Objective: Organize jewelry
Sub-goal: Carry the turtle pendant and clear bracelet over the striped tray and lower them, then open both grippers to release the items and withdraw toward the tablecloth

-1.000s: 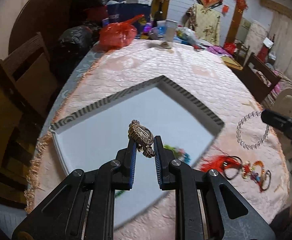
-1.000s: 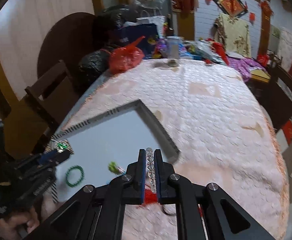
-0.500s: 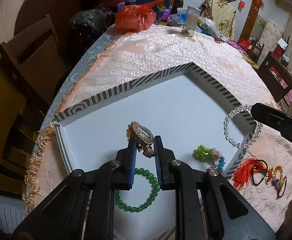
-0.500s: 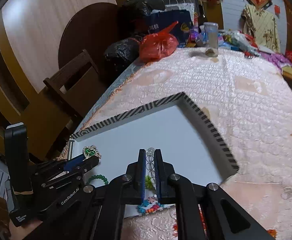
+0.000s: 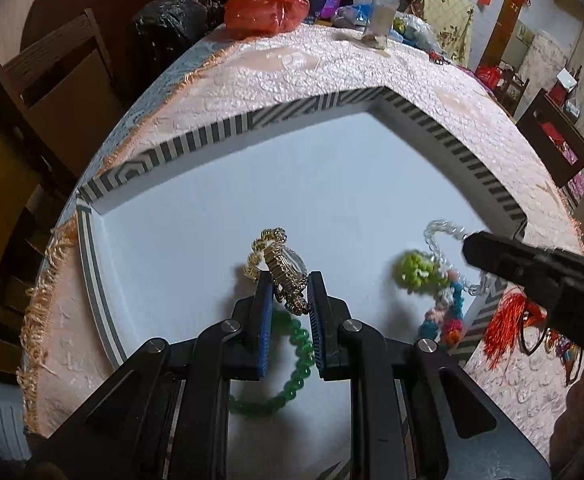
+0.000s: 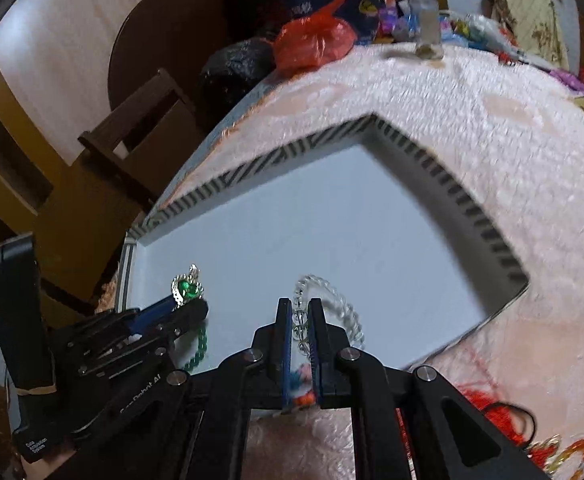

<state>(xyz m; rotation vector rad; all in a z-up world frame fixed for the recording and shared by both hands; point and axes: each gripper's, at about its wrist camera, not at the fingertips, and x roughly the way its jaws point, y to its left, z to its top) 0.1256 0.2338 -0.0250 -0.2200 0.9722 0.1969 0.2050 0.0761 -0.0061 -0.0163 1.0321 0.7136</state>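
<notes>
A: We note dim, warm indoor lighting. The white tray floor [image 5: 332,200] is the brightest surface and shows soft shadows under the jewelry.

B: We confirm strong fisheye bending and dark vignetting at all corners. The right wrist view is motion-blurred, most along the tray's striped rim [image 6: 472,208]; the left wrist view is sharper, with blur near its right edge.
</notes>
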